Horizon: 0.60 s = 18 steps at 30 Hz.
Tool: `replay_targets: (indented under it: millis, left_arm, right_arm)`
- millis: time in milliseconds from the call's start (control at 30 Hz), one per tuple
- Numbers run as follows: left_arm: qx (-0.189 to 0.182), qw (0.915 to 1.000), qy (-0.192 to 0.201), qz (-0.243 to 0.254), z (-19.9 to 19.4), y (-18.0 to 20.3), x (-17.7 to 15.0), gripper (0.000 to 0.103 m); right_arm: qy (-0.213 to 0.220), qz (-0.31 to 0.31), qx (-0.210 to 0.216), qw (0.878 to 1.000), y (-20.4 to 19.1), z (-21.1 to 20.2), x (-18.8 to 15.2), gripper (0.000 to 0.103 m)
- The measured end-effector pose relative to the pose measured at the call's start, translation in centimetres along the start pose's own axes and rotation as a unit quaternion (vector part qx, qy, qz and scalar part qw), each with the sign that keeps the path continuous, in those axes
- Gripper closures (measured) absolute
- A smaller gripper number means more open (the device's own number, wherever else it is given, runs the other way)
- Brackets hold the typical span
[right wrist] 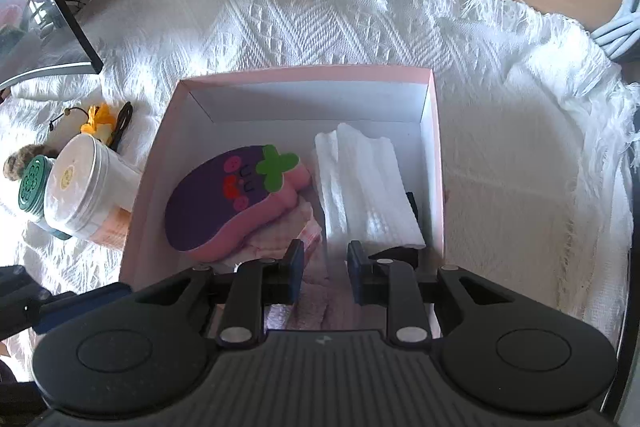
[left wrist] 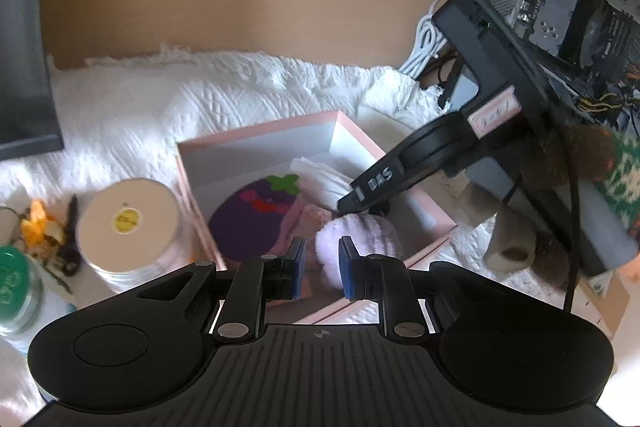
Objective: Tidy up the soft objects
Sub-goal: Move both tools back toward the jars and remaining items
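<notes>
both grippers are hanging over the pink box (right wrist: pixel 434 155) on the white blanket (right wrist: pixel 320 19). right gripper (right wrist: pixel 324 263) is sitting low over the near end of the box, jaws parted a little, a pale lilac fluffy cloth (left wrist: pixel 360 247) lying under and between the pads; cannot tell if it is pinched or just resting there. left gripper (left wrist: pixel 322 265) is partly open too, holding nothing, pads just above that same lilac cloth. inside the box: eggplant plush (right wrist: pixel 228 195) lying flat on a pink cloth (right wrist: pixel 288 227), its long axis running diagonally, green stem end pointing to the far right corner, rounded end toward the near left wall; folded white towel (right wrist: pixel 364 187) beside it along the right wall, long axis running near to far. risks, as a judgement: the two grippers are working close together and could be knocking each other; a lift could be dragging the lilac cloth over the rim or shifting the light box; the white jar (right wrist: pixel 80 187) is standing just beside the left wall and could be tipping.
</notes>
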<state>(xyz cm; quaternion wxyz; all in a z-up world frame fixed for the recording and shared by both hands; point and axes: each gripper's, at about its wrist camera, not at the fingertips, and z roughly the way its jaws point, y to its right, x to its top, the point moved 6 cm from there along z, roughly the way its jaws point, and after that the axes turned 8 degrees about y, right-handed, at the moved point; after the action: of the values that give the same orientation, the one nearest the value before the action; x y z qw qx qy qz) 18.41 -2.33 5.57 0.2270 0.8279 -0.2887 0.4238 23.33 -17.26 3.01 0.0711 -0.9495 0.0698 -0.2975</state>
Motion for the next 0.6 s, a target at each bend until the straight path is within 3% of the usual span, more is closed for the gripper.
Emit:
replay_targets:
  millis: [200,467,533,600]
  left_arm:
    - [0.015,0.9985,0.050,0.014,-2.6,-1.1,0.1,0.083]
    - [0.029,0.9968,0.073,-0.018,-5.4,-3.9,-0.7,0.083]
    - [0.045,0.9958,0.075,-0.027,-6.4,-5.5,-1.3,0.083]
    - [0.065,0.9941,0.077,-0.038,-7.5,-7.4,-1.9,0.083]
  right_arm:
    - [0.062,0.005,0.005,0.998,-0.3,-4.0,1.4,0.077]
    - [0.150,-0.025,0.004,0.988,-3.1,-8.8,3.1,0.071]
    - [0.168,-0.047,0.011,0.985,-4.9,-9.5,3.4,0.065]
    - [0.191,-0.071,0.009,0.979,-6.6,-10.2,3.4,0.053]
